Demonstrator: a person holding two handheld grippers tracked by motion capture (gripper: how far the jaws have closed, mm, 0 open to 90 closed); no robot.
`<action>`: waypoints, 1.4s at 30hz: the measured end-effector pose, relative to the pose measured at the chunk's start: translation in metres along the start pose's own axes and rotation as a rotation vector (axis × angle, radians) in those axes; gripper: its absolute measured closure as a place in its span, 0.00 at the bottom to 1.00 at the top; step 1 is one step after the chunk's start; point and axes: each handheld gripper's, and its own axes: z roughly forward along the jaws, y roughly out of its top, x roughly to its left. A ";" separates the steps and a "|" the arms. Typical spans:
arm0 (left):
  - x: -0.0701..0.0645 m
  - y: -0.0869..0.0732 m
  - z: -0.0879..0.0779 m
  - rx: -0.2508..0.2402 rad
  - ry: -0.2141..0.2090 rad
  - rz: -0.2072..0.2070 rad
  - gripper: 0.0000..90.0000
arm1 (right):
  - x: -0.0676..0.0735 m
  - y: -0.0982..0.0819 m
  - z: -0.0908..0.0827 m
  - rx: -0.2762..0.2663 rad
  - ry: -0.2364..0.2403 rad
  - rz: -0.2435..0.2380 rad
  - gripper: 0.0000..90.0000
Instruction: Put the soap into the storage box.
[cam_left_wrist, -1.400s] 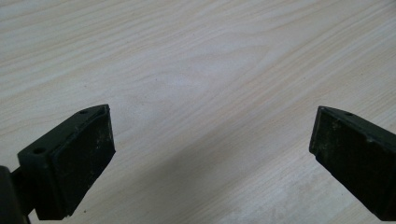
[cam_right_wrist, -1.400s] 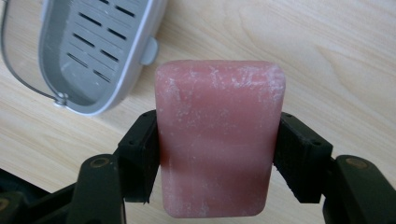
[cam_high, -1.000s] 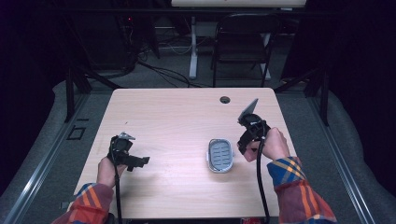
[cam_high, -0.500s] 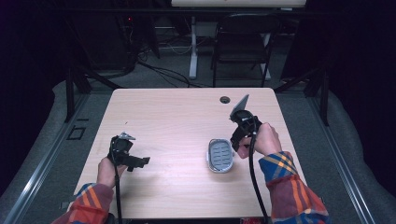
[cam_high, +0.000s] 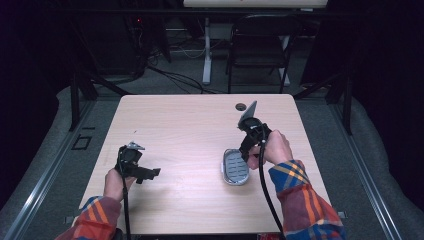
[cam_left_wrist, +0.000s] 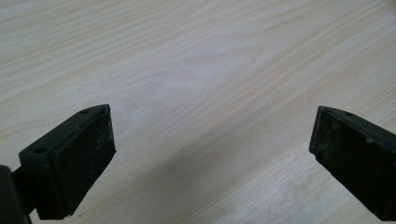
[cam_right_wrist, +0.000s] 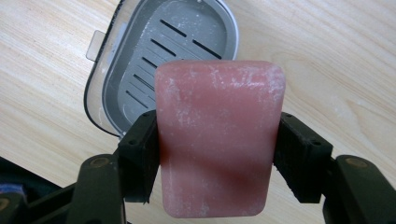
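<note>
A pink bar of soap (cam_right_wrist: 217, 135) sits clamped between the two black jaws of my right gripper (cam_right_wrist: 217, 161), its face dusted with white. Just beyond it lies a grey soap dish (cam_right_wrist: 168, 56) with drain slots, open side up on the wooden table. From above, the right gripper (cam_high: 248, 142) hovers at the upper right edge of the soap dish (cam_high: 235, 167). My left gripper (cam_high: 147, 172) rests at the table's front left with its jaws wide apart; between them I see bare wood and my left gripper (cam_left_wrist: 210, 149) holds nothing.
The light wooden table (cam_high: 190, 125) has a round cable hole (cam_high: 241, 106) near its far edge. A dark chair (cam_high: 260, 45) and a white desk leg (cam_high: 206, 50) stand on the floor behind the table. Cables trail from both grippers toward the front edge.
My right gripper with the soap has moved left, from right of the dish to its upper right edge. The left gripper has stayed where it was.
</note>
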 end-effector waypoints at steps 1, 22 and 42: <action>0.000 0.000 0.000 -0.004 0.006 -0.001 0.00 | 0.002 0.000 0.002 -0.018 0.005 0.012 0.41; -0.001 0.000 0.000 -0.004 0.004 0.003 0.00 | 0.023 0.022 0.029 0.052 0.003 0.001 0.41; -0.001 0.000 0.001 0.003 0.002 0.012 0.00 | 0.016 0.012 0.016 -0.035 0.020 0.051 0.40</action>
